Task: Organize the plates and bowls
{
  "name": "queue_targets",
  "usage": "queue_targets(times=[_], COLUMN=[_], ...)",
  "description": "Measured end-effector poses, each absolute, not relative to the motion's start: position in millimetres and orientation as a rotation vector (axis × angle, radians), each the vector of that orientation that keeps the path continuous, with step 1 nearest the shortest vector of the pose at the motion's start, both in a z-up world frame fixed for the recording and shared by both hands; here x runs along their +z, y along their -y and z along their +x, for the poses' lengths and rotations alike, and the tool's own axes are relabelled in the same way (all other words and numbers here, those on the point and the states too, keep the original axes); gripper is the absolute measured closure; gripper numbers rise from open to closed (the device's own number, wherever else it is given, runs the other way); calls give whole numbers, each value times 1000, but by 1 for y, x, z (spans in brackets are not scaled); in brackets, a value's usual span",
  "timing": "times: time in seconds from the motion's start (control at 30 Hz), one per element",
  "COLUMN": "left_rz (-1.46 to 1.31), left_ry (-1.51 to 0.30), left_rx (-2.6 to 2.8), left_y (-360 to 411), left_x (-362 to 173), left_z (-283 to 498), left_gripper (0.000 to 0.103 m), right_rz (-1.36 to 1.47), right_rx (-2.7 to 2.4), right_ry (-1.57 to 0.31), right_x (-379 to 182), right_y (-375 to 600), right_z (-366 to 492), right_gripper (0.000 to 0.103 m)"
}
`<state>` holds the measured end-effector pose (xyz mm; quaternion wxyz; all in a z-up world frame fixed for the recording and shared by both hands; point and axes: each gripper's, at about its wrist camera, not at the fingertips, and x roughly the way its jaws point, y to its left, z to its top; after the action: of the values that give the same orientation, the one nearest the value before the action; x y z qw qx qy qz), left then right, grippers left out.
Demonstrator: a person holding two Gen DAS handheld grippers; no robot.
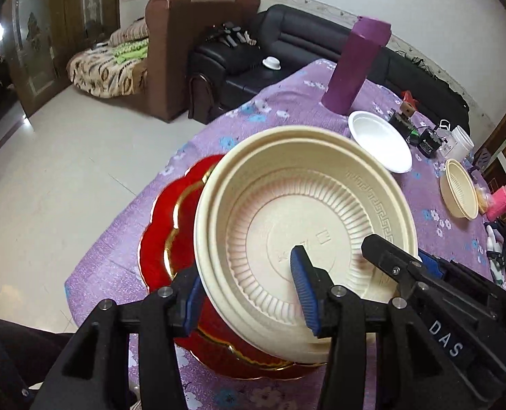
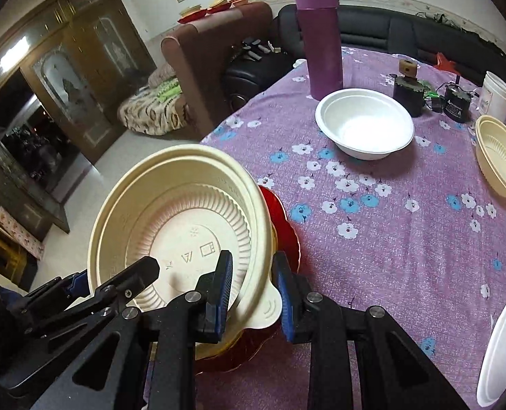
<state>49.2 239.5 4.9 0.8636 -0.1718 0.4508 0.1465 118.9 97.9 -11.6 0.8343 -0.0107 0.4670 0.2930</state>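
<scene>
A cream ribbed bowl (image 1: pixel 304 225) sits tilted on a red gold-rimmed plate (image 1: pixel 164 239) near the table's edge; it also shows in the right wrist view (image 2: pixel 184 218) with the red plate (image 2: pixel 287 235) under it. My left gripper (image 1: pixel 249 294) straddles the bowl's near rim, one pad (image 1: pixel 304 294) inside, one outside, with a gap. My right gripper (image 2: pixel 253 297) straddles the opposite rim by its tab, jaws apart. Each gripper shows in the other's view. A white bowl (image 2: pixel 364 123) and another cream bowl (image 2: pixel 499 160) stand farther back.
A tall purple canister (image 2: pixel 321 37) stands at the table's far side. A dark gadget (image 2: pixel 408 94), a charger (image 2: pixel 456 102) and a white jar (image 2: pixel 497 94) lie at the back right. A white dish edge (image 2: pixel 499 348) shows at right. Sofas stand beyond the table.
</scene>
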Motion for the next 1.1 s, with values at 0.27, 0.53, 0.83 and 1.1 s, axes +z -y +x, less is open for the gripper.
queue_targets(times=[0.27,0.53,0.83,1.1], left_rz=[-394,-290,-300,-200], left_ry=[-896,-749,-711,-817], left_rx=[320,342,240,43], left_y=[-248,-206,-156,-71], left_x=[11,46,64,43], left_z=[33,-1,-19,-6], left_gripper=[41,20,17,17], right_rz=[-98,19,37,147], right_rx=[548,519,374,120], right_ry=[-868,-731,-688,-742], right_x=[-7,18,5,-19], right_y=[-99,-43,56,181], right_z=[111,89,61,69], right_gripper=[44,21,18,18])
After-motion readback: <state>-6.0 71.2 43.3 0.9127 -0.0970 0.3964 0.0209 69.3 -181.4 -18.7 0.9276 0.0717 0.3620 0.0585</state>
